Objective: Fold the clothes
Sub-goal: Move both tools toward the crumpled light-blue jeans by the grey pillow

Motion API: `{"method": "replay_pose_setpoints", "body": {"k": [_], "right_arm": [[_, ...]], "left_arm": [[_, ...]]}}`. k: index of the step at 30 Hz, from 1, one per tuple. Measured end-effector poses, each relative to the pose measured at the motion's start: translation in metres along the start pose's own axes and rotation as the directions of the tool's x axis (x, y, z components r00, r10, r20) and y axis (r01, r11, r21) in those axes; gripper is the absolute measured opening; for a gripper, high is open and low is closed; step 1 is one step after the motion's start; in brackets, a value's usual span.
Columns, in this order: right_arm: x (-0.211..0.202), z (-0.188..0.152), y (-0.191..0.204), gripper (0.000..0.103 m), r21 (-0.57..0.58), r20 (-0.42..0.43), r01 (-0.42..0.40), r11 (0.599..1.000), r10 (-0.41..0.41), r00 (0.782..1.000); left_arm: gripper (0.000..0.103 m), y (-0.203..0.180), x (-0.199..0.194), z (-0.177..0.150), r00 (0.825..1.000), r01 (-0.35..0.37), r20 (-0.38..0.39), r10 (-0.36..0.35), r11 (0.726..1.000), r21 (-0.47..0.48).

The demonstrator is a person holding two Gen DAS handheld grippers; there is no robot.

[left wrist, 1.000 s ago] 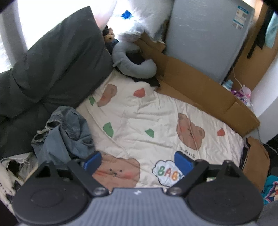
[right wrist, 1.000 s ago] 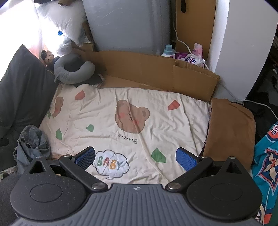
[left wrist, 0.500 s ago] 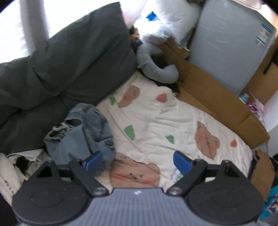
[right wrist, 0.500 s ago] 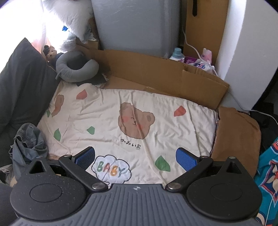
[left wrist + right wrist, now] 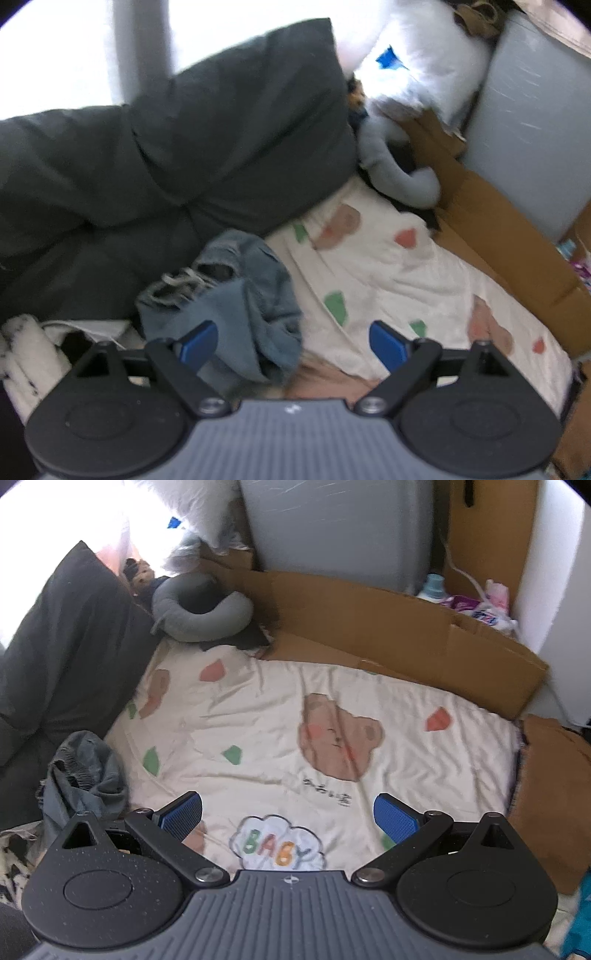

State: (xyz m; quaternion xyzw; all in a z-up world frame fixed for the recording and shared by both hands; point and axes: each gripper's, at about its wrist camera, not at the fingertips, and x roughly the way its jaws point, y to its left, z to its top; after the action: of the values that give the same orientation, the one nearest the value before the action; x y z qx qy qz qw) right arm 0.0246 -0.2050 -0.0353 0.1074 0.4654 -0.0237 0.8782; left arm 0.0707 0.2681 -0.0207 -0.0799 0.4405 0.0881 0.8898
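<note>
Nothing is folded yet. The blue-grey garment point(image 5: 236, 306) is lying crumpled in a heap at the left edge of the bear-print blanket point(image 5: 295, 738), right against the dark pillows point(image 5: 166, 158). The left gripper point(image 5: 291, 341) is hovering just over it, jaws spread wide and holding nothing. The right gripper point(image 5: 288, 814) is hanging above the "BABY" print, jaws also released and empty. Picking up, spreading flat and folding are all looking like work left to do.
</note>
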Motion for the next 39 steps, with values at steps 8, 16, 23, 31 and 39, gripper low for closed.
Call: {"method": "replay_pose_setpoints", "body": {"k": [8, 16, 23, 31, 39], "right_arm": [[0.031, 0.021, 0.027, 0.102, -0.101, -0.003, -0.094, 0.990, 0.094, 0.996], [0.076, 0.040, 0.050, 0.102, -0.172, -0.086, -0.271, 0.947, 0.259, 0.962], [0.112, 0.054, 0.074, 0.102, -0.234, -0.126, -0.364, 0.901, 0.343, 0.931], [0.156, 0.043, 0.107, 0.102, -0.358, -0.175, -0.468, 0.808, 0.434, 0.884], [0.195, 0.004, 0.135, 0.101, -0.438, -0.264, -0.520, 0.733, 0.448, 0.854]], "left_arm": [[0.089, 0.035, 0.026, -0.003, 0.996, -0.093, -0.015, 0.092, 0.992, -0.084], [0.086, 0.061, 0.054, -0.019, 0.989, -0.150, -0.041, 0.146, 0.978, -0.146], [0.084, 0.075, 0.088, -0.046, 0.983, -0.180, -0.068, 0.171, 0.968, -0.174], [0.084, 0.098, 0.127, -0.091, 0.959, -0.280, -0.110, 0.262, 0.939, -0.201], [0.084, 0.120, 0.170, -0.140, 0.944, -0.309, -0.199, 0.262, 0.916, -0.256]]}}
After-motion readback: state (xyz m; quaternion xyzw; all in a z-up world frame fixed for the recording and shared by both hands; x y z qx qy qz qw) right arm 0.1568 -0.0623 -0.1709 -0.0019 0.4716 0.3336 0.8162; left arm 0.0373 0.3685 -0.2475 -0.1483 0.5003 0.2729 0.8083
